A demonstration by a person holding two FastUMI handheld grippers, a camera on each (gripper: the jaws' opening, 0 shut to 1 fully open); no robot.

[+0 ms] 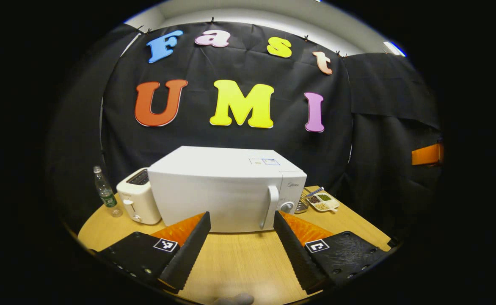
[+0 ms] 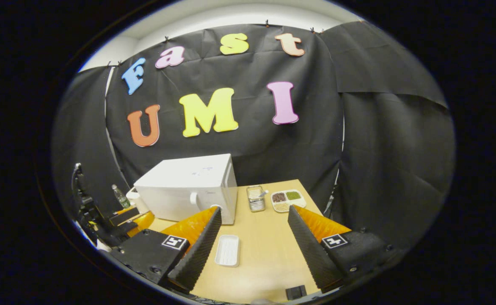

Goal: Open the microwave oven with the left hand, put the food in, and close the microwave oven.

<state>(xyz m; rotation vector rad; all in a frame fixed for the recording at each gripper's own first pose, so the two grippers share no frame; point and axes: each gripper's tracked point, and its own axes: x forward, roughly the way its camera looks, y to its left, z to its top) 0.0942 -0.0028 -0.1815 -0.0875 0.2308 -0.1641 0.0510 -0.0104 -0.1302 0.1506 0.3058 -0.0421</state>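
Observation:
The white microwave [image 1: 227,190] stands shut on the round wooden table [image 1: 239,262], its vertical handle [image 1: 271,205] at the right of the door. My left gripper [image 1: 241,216] is open a short way in front of the door, holding nothing. The food, a white divided tray of grains and beans [image 1: 324,201], lies right of the microwave. In the right gripper view the microwave [image 2: 188,188] is at left and the food tray [image 2: 288,200] lies ahead. My right gripper [image 2: 254,209] is open and empty above the table, nearer than the tray.
A white toaster [image 1: 138,201] and a plastic bottle [image 1: 104,190] stand left of the microwave. A metal box [image 2: 255,198] sits between microwave and food tray. An empty white tray [image 2: 227,250] lies between the right fingers. The left gripper [image 2: 125,220] shows at far left.

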